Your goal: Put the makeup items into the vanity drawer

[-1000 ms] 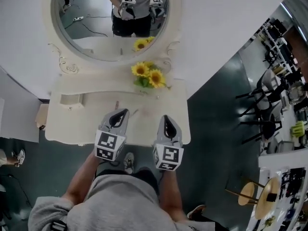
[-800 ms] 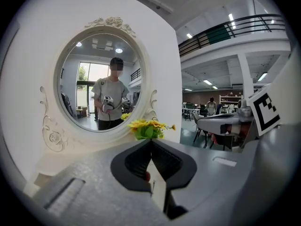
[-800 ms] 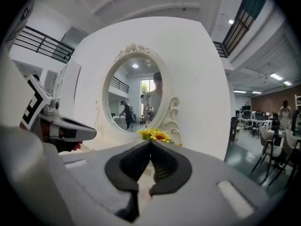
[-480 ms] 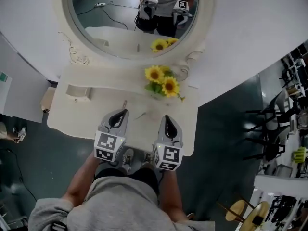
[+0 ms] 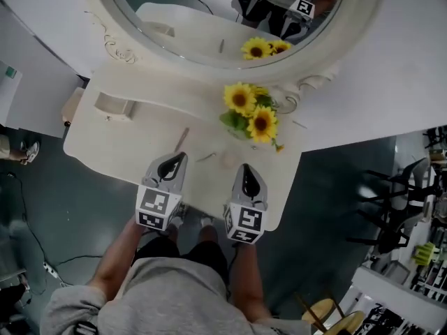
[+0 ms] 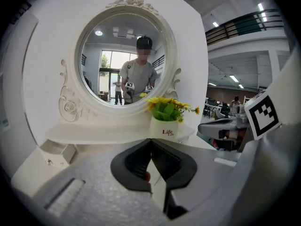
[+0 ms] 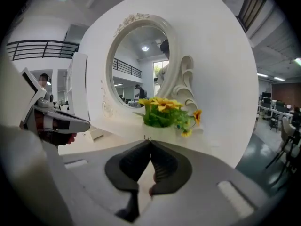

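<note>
**Head view:** A cream vanity table (image 5: 105, 142) with an oval mirror (image 5: 209, 33) fills the upper frame. A sunflower pot (image 5: 251, 114) stands at 1 o'clock from centre. The makeup items lie loose on the tabletop. A thin pencil-like stick (image 5: 181, 139) sits at 12 o'clock from the left gripper (image 5: 176, 163), and a smaller pale piece (image 5: 206, 157) lies at 2 o'clock. The right gripper (image 5: 246, 178) hovers beside the left one at the table's front edge. No open drawer shows; it probably sits under that edge.

**Left gripper view:** The jaws are pressed together with nothing between them. They point at the sunflower pot at 12 o'clock.

**Right gripper view:** The jaws are likewise closed and empty, with the sunflowers at 12 o'clock. Both grippers seem poised at the front edge to start on the drawer.
</note>
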### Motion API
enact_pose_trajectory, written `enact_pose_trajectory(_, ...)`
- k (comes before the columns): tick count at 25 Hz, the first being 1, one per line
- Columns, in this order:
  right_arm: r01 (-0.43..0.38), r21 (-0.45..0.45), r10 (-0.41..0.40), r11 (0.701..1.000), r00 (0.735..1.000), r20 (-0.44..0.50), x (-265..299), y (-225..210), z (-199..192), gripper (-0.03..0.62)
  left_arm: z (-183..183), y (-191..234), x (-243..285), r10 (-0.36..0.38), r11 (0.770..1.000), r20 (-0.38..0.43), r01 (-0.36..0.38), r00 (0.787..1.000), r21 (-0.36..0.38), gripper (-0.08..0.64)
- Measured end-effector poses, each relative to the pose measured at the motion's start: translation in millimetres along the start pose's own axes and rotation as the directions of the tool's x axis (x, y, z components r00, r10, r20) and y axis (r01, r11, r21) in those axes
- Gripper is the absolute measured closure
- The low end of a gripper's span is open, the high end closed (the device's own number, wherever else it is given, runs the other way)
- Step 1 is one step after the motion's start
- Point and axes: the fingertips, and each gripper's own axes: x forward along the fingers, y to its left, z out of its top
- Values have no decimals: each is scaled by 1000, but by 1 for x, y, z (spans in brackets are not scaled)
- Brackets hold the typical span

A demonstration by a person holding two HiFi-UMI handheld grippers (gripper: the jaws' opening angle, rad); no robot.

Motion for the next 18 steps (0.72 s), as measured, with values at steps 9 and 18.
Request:
enact_pose_trajectory(9, -71, -3, 69, 998, 986, -150, 47, -1, -66, 588, -54, 10, 22, 62, 995, -100, -70, 993, -77, 549)
enact_pose_trajectory(18, -119, -4, 114, 993, 962, -249, 60, 4, -105, 584, -83, 13, 29, 85, 989, -141, -101, 986, -111, 549)
